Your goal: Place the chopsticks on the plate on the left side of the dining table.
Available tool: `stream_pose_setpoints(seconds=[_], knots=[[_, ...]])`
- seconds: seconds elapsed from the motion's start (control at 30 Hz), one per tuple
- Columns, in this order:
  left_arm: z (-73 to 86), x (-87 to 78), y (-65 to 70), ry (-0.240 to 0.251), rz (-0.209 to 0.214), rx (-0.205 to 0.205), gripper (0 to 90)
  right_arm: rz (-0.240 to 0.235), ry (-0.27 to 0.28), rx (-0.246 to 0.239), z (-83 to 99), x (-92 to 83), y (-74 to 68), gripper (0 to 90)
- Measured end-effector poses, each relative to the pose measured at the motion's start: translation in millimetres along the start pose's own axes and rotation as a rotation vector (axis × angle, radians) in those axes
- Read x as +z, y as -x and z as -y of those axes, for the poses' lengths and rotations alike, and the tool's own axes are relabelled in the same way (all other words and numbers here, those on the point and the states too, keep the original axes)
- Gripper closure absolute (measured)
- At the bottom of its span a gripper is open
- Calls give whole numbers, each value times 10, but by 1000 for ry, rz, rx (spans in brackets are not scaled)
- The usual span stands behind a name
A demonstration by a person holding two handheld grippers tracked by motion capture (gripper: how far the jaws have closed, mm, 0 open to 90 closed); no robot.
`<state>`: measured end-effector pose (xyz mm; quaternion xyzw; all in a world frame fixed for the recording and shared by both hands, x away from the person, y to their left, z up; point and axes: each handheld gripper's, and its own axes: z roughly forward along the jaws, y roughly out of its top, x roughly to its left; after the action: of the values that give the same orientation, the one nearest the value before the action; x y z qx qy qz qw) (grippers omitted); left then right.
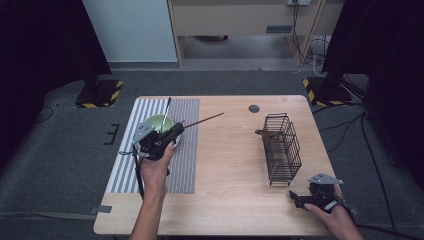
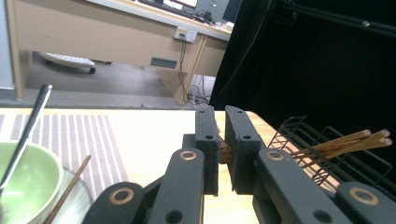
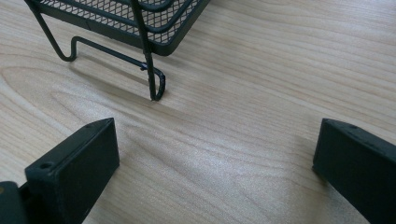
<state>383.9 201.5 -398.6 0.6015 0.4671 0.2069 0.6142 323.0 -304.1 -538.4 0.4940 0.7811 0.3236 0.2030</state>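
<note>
Green bowl (image 1: 159, 122) set on striped mat (image 1: 182, 170), left side of table (image 1: 230, 200); spoon (image 1: 166, 111) leaned inside, handle up. One chopstick (image 2: 67, 191) seen at bowl rim. Wire basket (image 1: 281, 148) stood at table right; chopsticks (image 2: 348, 142) held inside, tips out over rim.

Left gripper (image 1: 176, 132) above bowl, jaws clenched on single chopstick (image 1: 202, 120), which is pointed toward table centre. Right gripper (image 1: 296, 199) released, jaws wide, near basket foot, nothing between them.

Chopstick end between left jaws largely hidden.
</note>
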Motion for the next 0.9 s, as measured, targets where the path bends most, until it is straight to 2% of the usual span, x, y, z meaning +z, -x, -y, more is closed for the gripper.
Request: stream_pose_setpoints(seconds=[0.17, 0.6, 0.9], knots=[[23, -50, -34, -5, -25, 9, 839, -1, 0, 0, 0, -1, -1, 4], [148, -188, -231, -6, -89, -31, 839, -1, 0, -1, 2, -2, 0, 4], [210, -273, -322, 11, -115, -54, 839, -1, 0, 0, 2, -2, -1, 5]])
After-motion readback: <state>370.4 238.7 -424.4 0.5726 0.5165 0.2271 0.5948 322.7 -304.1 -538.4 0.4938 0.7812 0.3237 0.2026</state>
